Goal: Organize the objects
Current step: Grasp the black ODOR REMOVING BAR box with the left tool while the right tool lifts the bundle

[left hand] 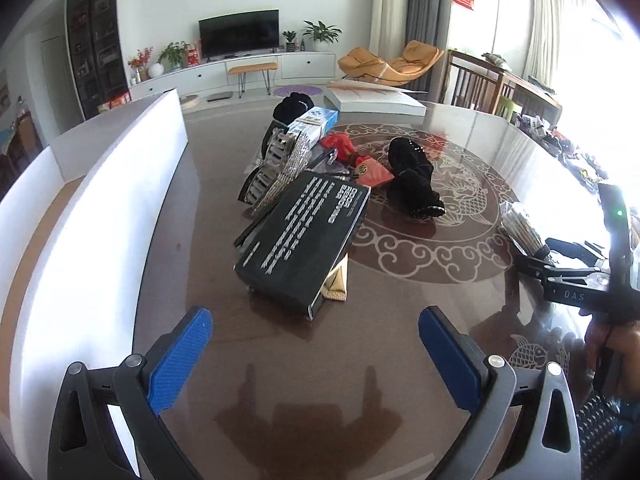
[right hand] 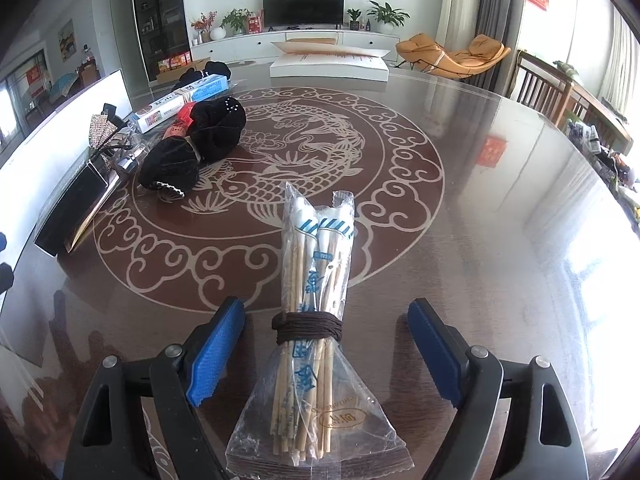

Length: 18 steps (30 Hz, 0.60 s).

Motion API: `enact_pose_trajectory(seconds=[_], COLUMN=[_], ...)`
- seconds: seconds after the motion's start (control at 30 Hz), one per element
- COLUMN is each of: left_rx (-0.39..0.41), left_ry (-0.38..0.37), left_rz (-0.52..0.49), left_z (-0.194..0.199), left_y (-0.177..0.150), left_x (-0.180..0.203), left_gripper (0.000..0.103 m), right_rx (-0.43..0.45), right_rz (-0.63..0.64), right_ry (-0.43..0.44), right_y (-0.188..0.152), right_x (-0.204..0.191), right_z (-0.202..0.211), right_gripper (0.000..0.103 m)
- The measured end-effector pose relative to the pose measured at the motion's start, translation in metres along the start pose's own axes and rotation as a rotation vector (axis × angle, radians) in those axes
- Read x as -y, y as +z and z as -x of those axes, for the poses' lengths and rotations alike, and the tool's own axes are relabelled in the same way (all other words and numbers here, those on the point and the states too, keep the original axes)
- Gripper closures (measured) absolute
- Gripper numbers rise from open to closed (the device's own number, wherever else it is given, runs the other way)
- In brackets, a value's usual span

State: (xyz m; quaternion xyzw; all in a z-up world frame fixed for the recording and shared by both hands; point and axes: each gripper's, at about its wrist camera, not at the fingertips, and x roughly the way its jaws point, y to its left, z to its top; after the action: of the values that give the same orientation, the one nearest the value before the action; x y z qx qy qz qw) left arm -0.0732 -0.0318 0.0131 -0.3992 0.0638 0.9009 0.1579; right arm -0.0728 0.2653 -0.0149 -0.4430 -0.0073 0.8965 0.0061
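A bundle of wrapped chopsticks (right hand: 316, 320) tied with brown cord lies on the table between the wide-open fingers of my right gripper (right hand: 326, 318); the pads do not touch it. It also shows in the left wrist view (left hand: 522, 228). My left gripper (left hand: 316, 330) is open and empty, just short of a black box (left hand: 304, 236) with white lettering. Behind the box lies a pile: a silver mesh item (left hand: 286, 164), a blue-white carton (left hand: 312, 120), red packets (left hand: 360, 164) and black cloth pouches (left hand: 414, 176).
A white foam bin wall (left hand: 100, 208) runs along the table's left side. A flat white box (right hand: 328, 66) lies at the table's far edge. The brown glass table (right hand: 460, 220) has a fish motif. Wooden chairs (right hand: 560, 92) and clutter stand at the right.
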Motion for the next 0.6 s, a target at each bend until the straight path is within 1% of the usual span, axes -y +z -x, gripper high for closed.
enact_pose_trajectory(seconds=[0.1, 0.13, 0.2, 0.23, 0.27, 0.3, 0.33, 0.37, 0.4, 0.43, 0.5, 0.53, 0.6], left_rx=[-0.008, -0.03, -0.111, -0.14, -0.149, -0.133, -0.112, -0.098, -0.081, -0.069, -0.046, -0.032, -0.008], left_ry=[0.101, 0.09, 0.035, 0.013, 0.0, 0.004, 0.007, -0.002, -0.016, -0.022, -0.005, -0.001, -0.002], left_rz=[-0.059, -0.062, -0.066, -0.074, -0.089, -0.104, -0.11, -0.1, -0.082, -0.059, -0.017, 0.0, 0.031], left_z=[-0.027, -0.038, -0.063, -0.073, -0.077, -0.076, -0.073, -0.069, -0.063, -0.058, -0.046, -0.038, -0.022], left_y=[0.028, 0.034, 0.04, 0.039, 0.038, 0.037, 0.037, 0.037, 0.036, 0.036, 0.032, 0.028, 0.021], left_x=[-0.003, -0.006, -0.01, -0.009, -0.007, -0.004, -0.002, -0.002, -0.002, -0.003, -0.003, -0.003, -0.002], left_gripper=[0.0, 0.0, 0.0, 0.0, 0.001, 0.01, 0.034, 0.041, 0.044, 0.045, 0.045, 0.045, 0.045], right_rx=[0.004, 0.003, 0.005, 0.0, -0.016, -0.039, -0.059, -0.071, -0.077, -0.088, -0.139, -0.181, -0.253], right_rz=[-0.006, -0.008, -0.015, -0.011, 0.0, 0.013, 0.026, 0.041, 0.055, 0.069, 0.077, 0.075, 0.064], right_ry=[0.008, 0.014, 0.049, 0.074, 0.099, 0.122, 0.139, 0.146, 0.147, 0.148, 0.156, 0.164, 0.165], right_y=[0.0, 0.0, -0.001, 0.0, 0.001, 0.003, 0.005, 0.009, 0.014, 0.021, 0.035, 0.04, 0.045], right_x=[0.001, 0.001, 0.004, 0.005, 0.005, 0.005, 0.005, 0.005, 0.005, 0.004, 0.001, 0.0, -0.001], right_z=[0.001, 0.001, 0.001, 0.002, 0.002, 0.003, 0.004, 0.006, 0.009, 0.009, 0.004, -0.002, -0.015], right_gripper=[0.019, 0.019, 0.018, 0.018, 0.018, 0.018, 0.018, 0.018, 0.018, 0.018, 0.019, 0.019, 0.032])
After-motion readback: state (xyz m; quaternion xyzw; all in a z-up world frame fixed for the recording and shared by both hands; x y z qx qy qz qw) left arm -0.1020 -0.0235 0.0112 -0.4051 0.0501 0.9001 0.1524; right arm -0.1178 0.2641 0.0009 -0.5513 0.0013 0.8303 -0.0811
